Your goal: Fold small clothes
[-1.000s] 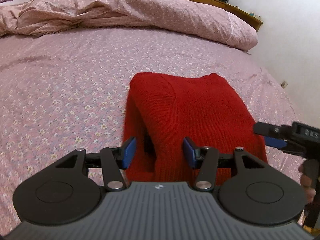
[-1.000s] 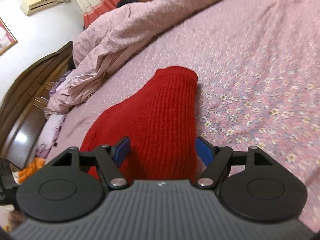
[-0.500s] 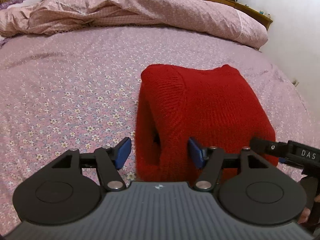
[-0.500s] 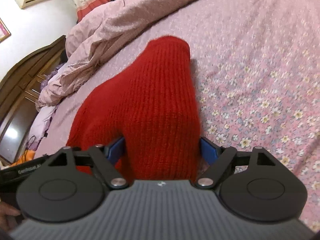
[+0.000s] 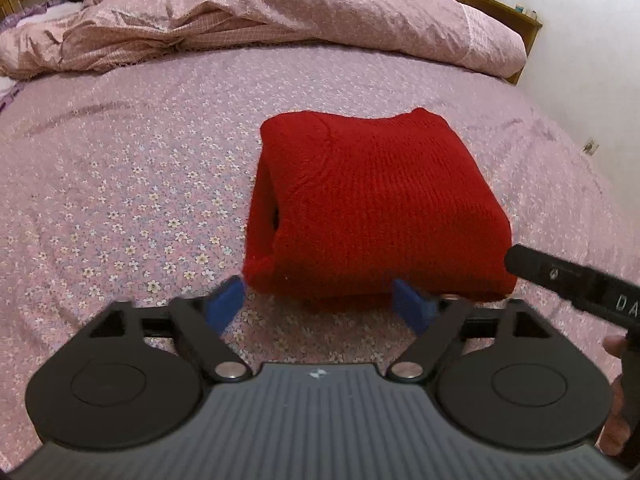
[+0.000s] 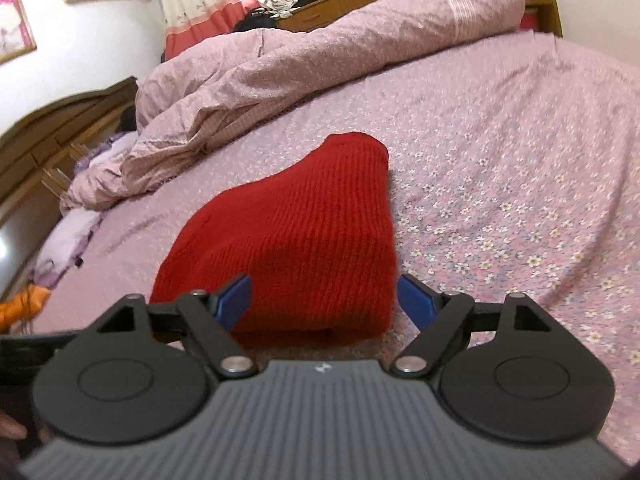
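Note:
A red knitted sweater [image 5: 380, 204] lies folded into a thick block on the pink flowered bedspread [image 5: 120, 184]. My left gripper [image 5: 320, 306] is open and empty, just short of the sweater's near edge. My right gripper [image 6: 324, 298] is open and empty, its blue fingertips [image 6: 416, 298] on either side of the sweater's near end [image 6: 304, 248] without gripping it. The right gripper's black body [image 5: 576, 280] shows at the right edge of the left wrist view.
A crumpled pink duvet [image 5: 260, 12] lies across the far side of the bed [image 6: 320, 64]. Wooden furniture [image 6: 48, 148] stands at the left in the right wrist view, an orange item [image 6: 24, 304] beside it. A white wall [image 5: 592, 40] is right of the bed.
Both grippers have drawn back from the sweater and opened wider. The sweater now rests free on the bed, farther from both cameras.

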